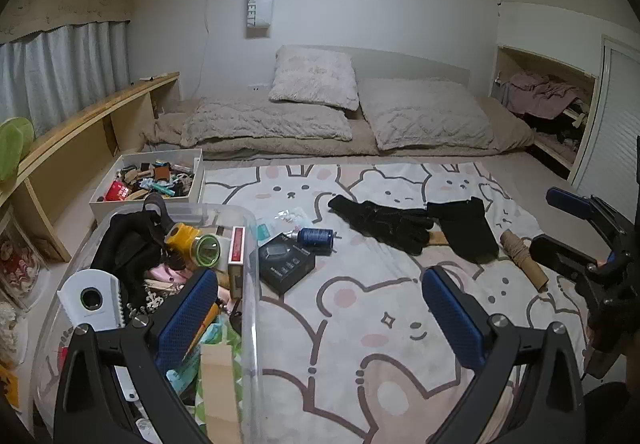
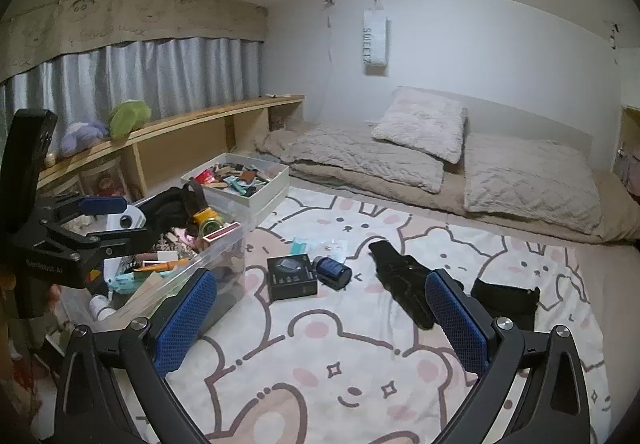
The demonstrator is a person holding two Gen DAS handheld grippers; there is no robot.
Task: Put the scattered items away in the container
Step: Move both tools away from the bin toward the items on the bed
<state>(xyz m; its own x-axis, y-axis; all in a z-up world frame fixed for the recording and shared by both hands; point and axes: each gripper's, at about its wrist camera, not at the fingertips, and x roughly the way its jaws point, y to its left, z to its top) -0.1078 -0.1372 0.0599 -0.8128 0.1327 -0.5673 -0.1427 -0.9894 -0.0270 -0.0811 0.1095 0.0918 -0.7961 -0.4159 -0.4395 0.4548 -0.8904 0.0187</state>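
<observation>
While both pairs of fingers stand wide apart and hold nothing, the left gripper (image 1: 318, 314) hangs at the near rim of the clear container (image 1: 250, 244), its left finger over the clutter inside. Over the bunny blanket (image 1: 360, 344), to the right of the container, hovers the right gripper (image 2: 320, 318). Just beside the container's right wall lies a black box (image 1: 286, 262), with a blue cylinder (image 1: 316, 237) touching its far corner. Farther right lie a black glove (image 1: 380, 222), a second black cloth piece (image 1: 464, 230) and a cardboard tube (image 1: 524, 258). Behind the container sits a white box (image 1: 148, 180) full of small things.
</observation>
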